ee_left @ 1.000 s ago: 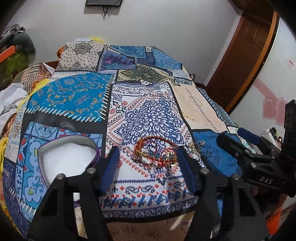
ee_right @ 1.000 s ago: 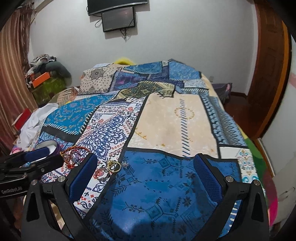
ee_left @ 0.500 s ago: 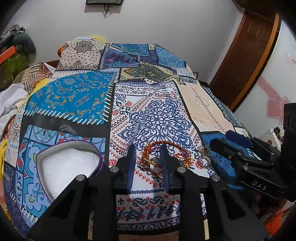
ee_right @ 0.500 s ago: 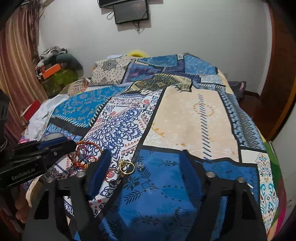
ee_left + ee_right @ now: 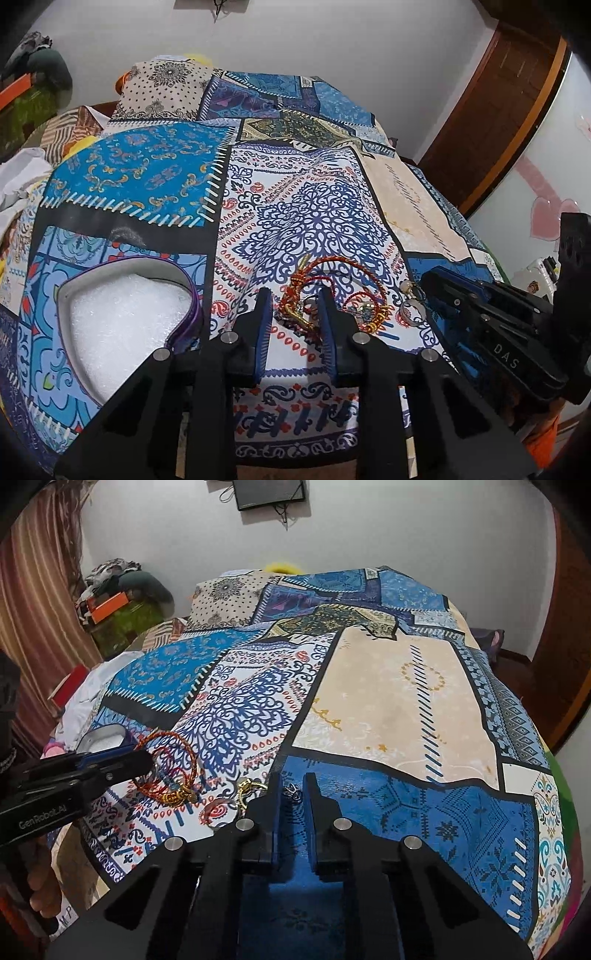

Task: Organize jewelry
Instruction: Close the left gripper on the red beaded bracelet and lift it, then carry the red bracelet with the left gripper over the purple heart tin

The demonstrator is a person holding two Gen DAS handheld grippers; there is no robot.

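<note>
1. The left gripper [image 5: 295, 314] is reaching over the near edge of the patchwork bedspread [image 5: 303, 206], its two blue-padded fingers drawn in close on either side of the tangle of red and orange cord bracelets [image 5: 332, 291]. A gold clasp from that bundle is sitting in the narrow gap between the pads. I cannot tell whether the pads are actually pinching it or only flanking it.

2. The bracelets are lying on the white panel with the blue lace-like print, and from the right wrist view the same loops [image 5: 168, 771] are showing just past the tip of the left gripper.

3. A purple-rimmed jewelry box [image 5: 129, 317] is sitting open to the left of the bracelets, near the left gripper's fingers. It is showing white padding inside.

4. The right gripper [image 5: 293, 794] is hovering low over the deep blue panel, its fingers nearly together with only a slim gap left between them. A small silver piece [image 5: 293, 792] is lying right at that gap between the fingertips. Whether the pads are touching it I cannot tell.

5. A gold ring [image 5: 249, 788] is lying just to the left of the right gripper's left finger, with another ring [image 5: 218, 808] beside it on the white print.

6. From the left wrist view, the right gripper's dark body [image 5: 491, 325] is reaching in from the right, and silver rings [image 5: 410, 308] are lying just beside its tip.
</note>
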